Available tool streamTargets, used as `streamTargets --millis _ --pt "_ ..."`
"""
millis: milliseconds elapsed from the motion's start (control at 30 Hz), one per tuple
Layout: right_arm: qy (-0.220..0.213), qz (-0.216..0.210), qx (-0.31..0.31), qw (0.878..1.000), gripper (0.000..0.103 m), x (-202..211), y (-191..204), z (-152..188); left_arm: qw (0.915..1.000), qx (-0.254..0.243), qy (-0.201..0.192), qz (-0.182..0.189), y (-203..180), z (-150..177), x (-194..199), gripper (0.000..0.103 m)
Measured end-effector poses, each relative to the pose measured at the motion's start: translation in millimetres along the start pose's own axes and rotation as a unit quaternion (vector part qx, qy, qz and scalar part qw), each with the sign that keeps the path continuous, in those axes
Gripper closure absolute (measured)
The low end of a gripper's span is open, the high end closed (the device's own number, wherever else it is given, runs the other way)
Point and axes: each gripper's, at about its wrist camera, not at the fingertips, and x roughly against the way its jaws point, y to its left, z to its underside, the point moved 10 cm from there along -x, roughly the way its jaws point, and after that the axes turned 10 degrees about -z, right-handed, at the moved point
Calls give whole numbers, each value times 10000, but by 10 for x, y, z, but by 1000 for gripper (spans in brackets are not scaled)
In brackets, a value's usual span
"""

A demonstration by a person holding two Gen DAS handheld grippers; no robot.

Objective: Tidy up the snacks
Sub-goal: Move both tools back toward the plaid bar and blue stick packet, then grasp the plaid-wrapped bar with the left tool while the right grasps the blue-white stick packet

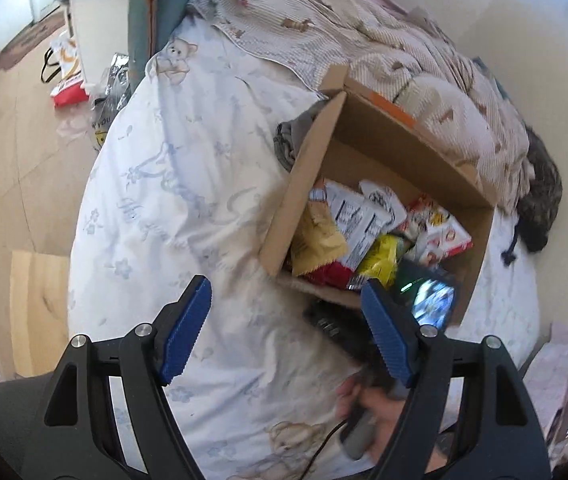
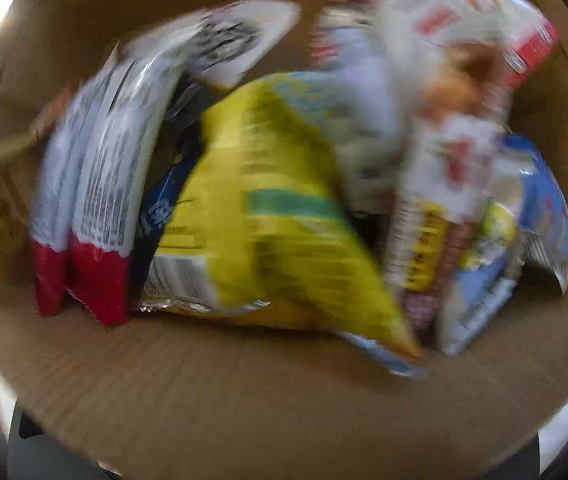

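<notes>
An open cardboard box [image 1: 411, 152] lies on the bed, holding several snack packs. Among them are a yellow bag [image 1: 381, 258], white-and-red packets [image 1: 347, 216] and a red-and-white carton [image 1: 443, 232]. My left gripper [image 1: 284, 292] hovers over the sheet beside the box's near corner, open and empty. A hand [image 1: 375, 400] pushes my right gripper [image 1: 431, 300] into the box's near side. The blurred right wrist view looks close down on the yellow bag [image 2: 268, 208] and the white-and-red packets [image 2: 96, 184]. Only dark parts of the right gripper show at the bottom corners, set wide apart with nothing between.
The bed has a white printed duvet [image 1: 172, 208] and a striped blanket [image 1: 343, 32] behind the box. A dark furry shape [image 1: 539, 200] lies at the wall. On the wooden floor to the left are a red-and-white bag [image 1: 68, 88] and a white bin [image 1: 96, 20].
</notes>
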Motion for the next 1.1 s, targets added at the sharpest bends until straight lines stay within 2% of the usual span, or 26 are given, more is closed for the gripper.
streamTargets --millis 33,100,167,200,300,333,400,500,567,600,667,700,767,867,967,1033,1100 --pt "-62 73 55 9999 1 6 12 14 10000 64 -13 -1 12 -22 3 28" --pt "-95 -64 -18 9999 10 45 28 66 9998 176 12 66 15 -42 4 28" --pt "46 -246 269 9993 19 112 100 160 9995 254 86 173 -11 -33 -2 28" --pt "145 -380 391 9984 19 142 141 217 9993 277 113 213 -29 -32 -4 28" --pt "518 -1052 702 9906 21 256 356 427 9990 293 121 306 -80 -34 26 28" --pt "612 -1162 831 9879 21 292 418 489 9991 293 86 310 -87 -39 48 28" --pt "738 -1629 1121 9775 21 407 617 633 9993 268 -36 253 -73 -60 100 28" --pt "789 -1989 1625 9632 20 557 887 756 9994 268 -107 201 -24 -81 129 28" --pt "786 -2043 2056 9538 17 635 1058 787 9992 337 -98 164 38 -84 123 28" --pt "744 -2066 2283 9485 14 687 1144 791 9992 368 -93 149 68 -88 121 28" --pt "721 -2046 2488 9439 1 737 1195 782 9989 443 -96 122 136 -99 123 28" --pt "715 -1941 2516 9455 0 749 1160 767 9989 454 -104 100 168 -107 128 28" --pt "812 -1811 2280 9532 0 760 1016 701 9993 362 -87 -14 213 -110 121 28" --pt "789 -2061 1626 9617 0 922 720 648 9998 143 27 -100 212 -58 74 28" --pt "666 -1745 1083 9764 0 1086 378 531 9990 -288 188 -273 149 62 -17 28" --pt "457 -1792 393 9820 0 1222 174 483 9961 -721 362 -351 50 192 -113 28" --pt "355 -1891 -391 9805 1 1277 -62 494 9908 -1166 556 -410 -65 349 -230 28"
